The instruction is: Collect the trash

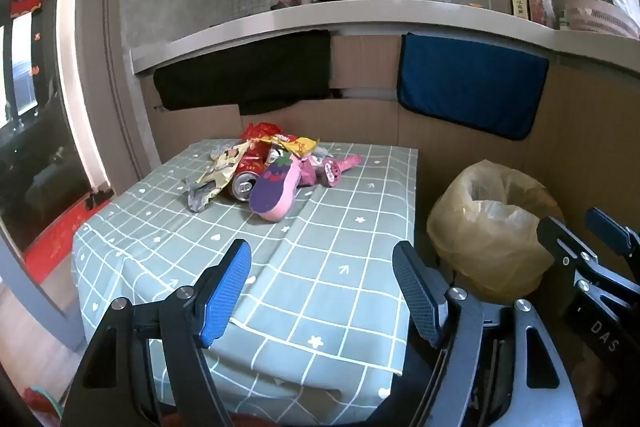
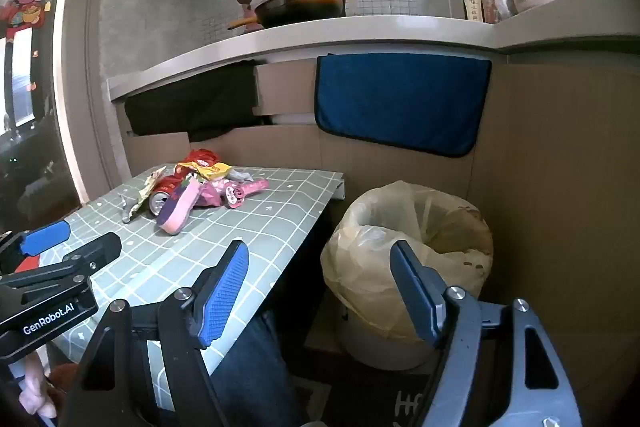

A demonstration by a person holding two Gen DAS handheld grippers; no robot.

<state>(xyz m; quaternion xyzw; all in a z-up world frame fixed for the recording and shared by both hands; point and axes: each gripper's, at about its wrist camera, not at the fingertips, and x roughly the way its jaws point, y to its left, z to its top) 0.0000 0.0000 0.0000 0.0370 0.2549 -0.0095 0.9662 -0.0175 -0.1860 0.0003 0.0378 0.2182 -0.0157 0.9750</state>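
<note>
left gripper point(image 1: 322, 291): mine, jaws spread wide, nothing between the blue pads, hanging over the near edge of the table, pitched down
table point(image 1: 340, 267): green checked cloth, bare on the near half
trash pile point(image 1: 272, 167): far-left part of the table, well apart from both grippers; crumpled foil wrapper point(image 1: 208, 183) at the left, red soda can point(image 1: 246, 181) on its side beside it, purple-and-pink eggplant pack point(image 1: 276, 189) leaning against the can, pink packaging point(image 1: 332, 171) at the right, red and yellow wrappers point(image 1: 280, 139) behind
right gripper point(image 2: 320, 291): mine, also released and empty, past the table's right edge, in front of the bin
trash bin point(image 2: 412, 251): on the floor just right of the table, yellowish liner point(image 2: 360, 267) draped over the rim
blue towel point(image 2: 400, 103): hanging under the counter behind the bin
</note>
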